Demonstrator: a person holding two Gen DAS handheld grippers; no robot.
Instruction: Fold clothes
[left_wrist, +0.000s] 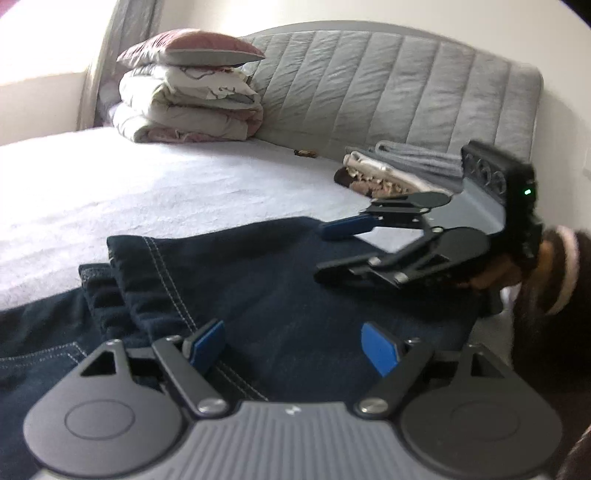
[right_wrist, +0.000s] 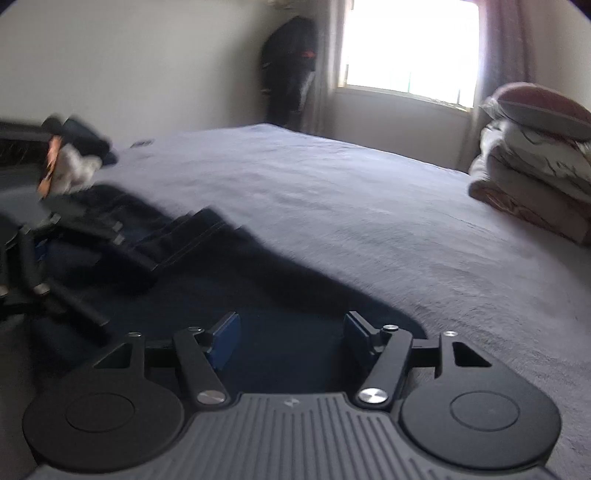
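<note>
Dark blue jeans (left_wrist: 258, 280) with white stitching lie on the bed, one end folded back over the rest. My left gripper (left_wrist: 293, 345) is open just above the denim, with nothing between its blue pads. My right gripper (left_wrist: 325, 251) shows in the left wrist view at the right, open, its fingers low over the far edge of the jeans. In the right wrist view my right gripper (right_wrist: 291, 338) is open over the jeans (right_wrist: 229, 280), and the left gripper's arms show blurred at the left edge.
The bed has a pale lilac cover (left_wrist: 110, 192) and a grey padded headboard (left_wrist: 369, 88). A stack of folded bedding with a pillow (left_wrist: 188, 92) stands at the head. Folded clothes (left_wrist: 399, 170) lie by the headboard. A window (right_wrist: 410, 44) and hanging dark clothing (right_wrist: 291, 66) are beyond the bed.
</note>
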